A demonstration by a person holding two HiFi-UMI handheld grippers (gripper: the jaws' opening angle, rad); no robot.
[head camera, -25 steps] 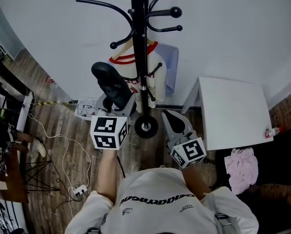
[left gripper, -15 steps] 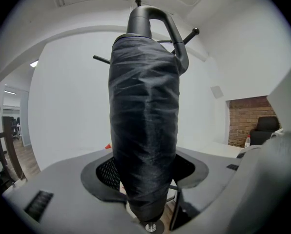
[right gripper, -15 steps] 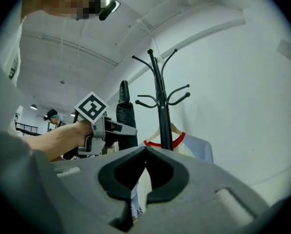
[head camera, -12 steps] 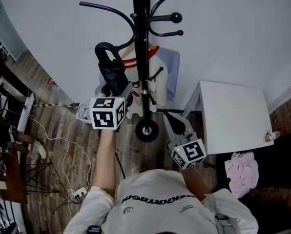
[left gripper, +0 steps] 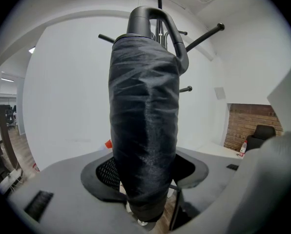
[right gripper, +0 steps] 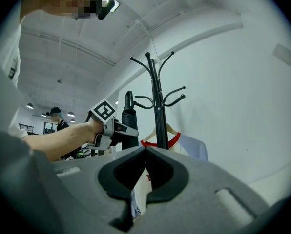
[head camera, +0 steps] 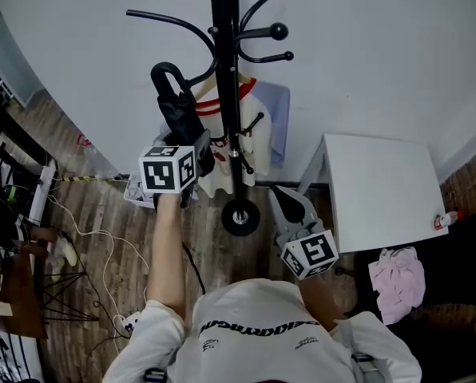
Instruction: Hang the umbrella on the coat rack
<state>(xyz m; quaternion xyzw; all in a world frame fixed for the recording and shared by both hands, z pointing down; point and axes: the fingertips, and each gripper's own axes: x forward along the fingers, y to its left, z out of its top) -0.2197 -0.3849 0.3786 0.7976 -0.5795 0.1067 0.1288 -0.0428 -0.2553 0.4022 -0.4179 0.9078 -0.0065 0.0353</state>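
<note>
Grey plastic fingers of the right gripper (head camera: pixel 290 206) sit pressed together with nothing between them, held low and close to the person's body beside the white table (head camera: pixel 382 190); my reading is that this hand is parked out of the way, since hanging needs only one. Further out, the left gripper (head camera: pixel 192 159) is raised at the end of an outstretched arm and its fingers are closed round the folded black umbrella (head camera: pixel 178 110), gripping the bundled cloth near its lower end. The left gripper view shows the fabric filling the gap between the two fingers, with the umbrella standing roughly upright. Holding it low and upright leaves the hooked handle (head camera: pixel 166 74) free at the top, which is the part that has to catch a peg. The umbrella is in the air just left of the coat rack (head camera: pixel 224 70), not touching it as far as I can tell, with the handle below the long curved arm (head camera: pixel 170 18) that sweeps out on that side. That arm looks like the likely target. Behind the pole, a white shirt (head camera: pixel 250 126) with a red collar hangs on a lower peg against the pale wall (head camera: pixel 382 46), so the upper arms are the free ones.
</note>
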